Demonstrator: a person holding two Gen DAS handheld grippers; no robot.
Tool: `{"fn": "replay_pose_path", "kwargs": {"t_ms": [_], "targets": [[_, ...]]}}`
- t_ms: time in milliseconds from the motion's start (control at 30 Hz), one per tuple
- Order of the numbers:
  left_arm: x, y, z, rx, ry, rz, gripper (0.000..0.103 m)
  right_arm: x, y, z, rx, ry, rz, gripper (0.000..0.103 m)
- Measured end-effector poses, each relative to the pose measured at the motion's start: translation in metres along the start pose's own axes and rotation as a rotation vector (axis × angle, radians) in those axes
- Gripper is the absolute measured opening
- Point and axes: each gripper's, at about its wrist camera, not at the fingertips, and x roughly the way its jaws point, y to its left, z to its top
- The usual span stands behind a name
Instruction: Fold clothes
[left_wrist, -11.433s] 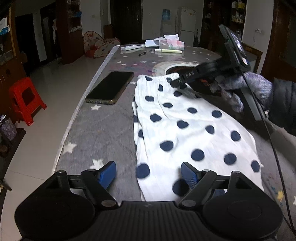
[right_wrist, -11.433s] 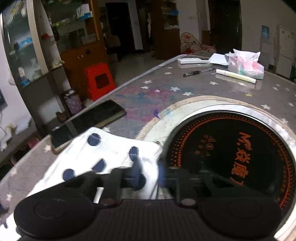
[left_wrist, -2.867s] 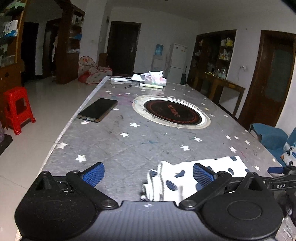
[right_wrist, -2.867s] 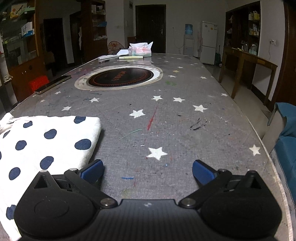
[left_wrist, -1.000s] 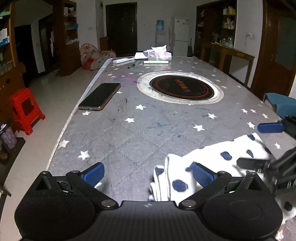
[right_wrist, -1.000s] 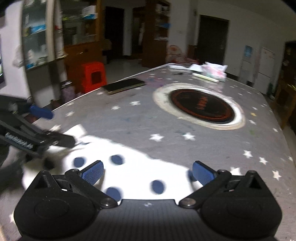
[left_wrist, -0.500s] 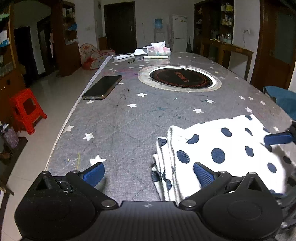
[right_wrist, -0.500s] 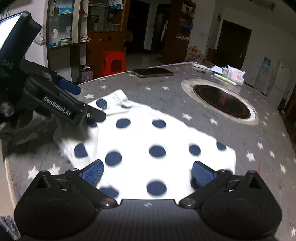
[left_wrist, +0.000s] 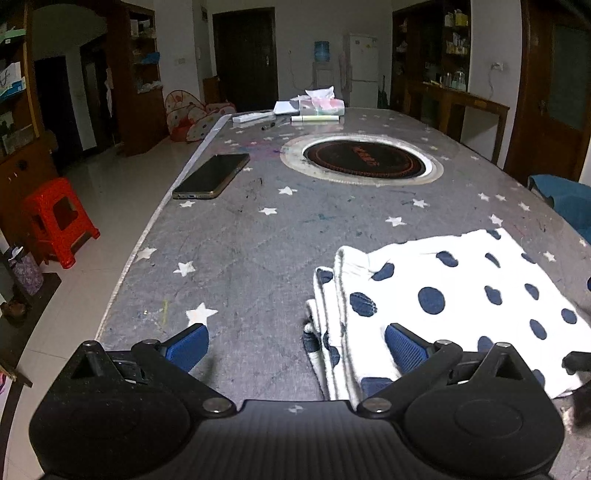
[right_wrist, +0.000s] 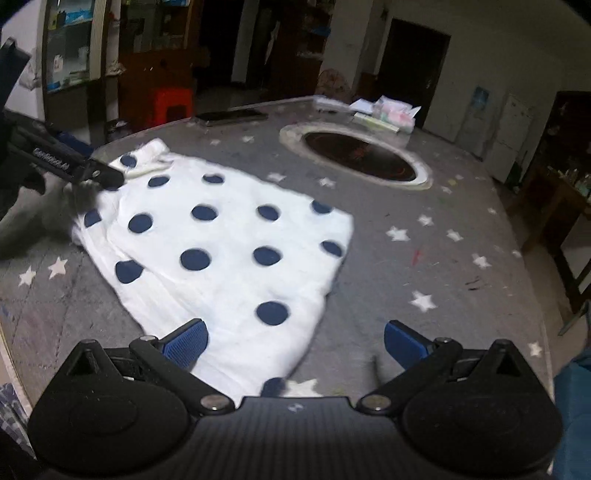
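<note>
1. My left gripper (left_wrist: 295, 347) has its blue pads spread wide with nothing between them, hovering over the garment's layered left edge.
2. Right gripper (right_wrist: 293, 341) is the same deal, fingers wide apart and empty, low over the near right corner.
3. The white folded cloth with navy polka dots (right_wrist: 221, 240) lies flat on the grey star-print table cover (left_wrist: 236, 243), near my end.
4. Farther out there's a black smartphone (left_wrist: 212, 176) by the left edge and a round black hotplate (left_wrist: 362, 159) mid-table.

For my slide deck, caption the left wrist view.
Open left gripper hovers at the folded polka-dot garment on a star-patterned table.
</note>
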Motion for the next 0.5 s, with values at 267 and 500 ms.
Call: {"fn": "replay_pose_path", "kwargs": {"t_ms": [267, 500], "targets": [[0.003, 0.001, -0.01, -0.02, 0.031, 0.006, 0.103, 0.007, -0.007, 0.0, 0.033, 0.011, -0.028, 0.103], [-0.01, 0.001, -0.007, -0.025, 0.004, 0.004, 0.103, -0.008, 0.014, 0.027, -0.055, -0.086, 0.04, 0.103]]}}
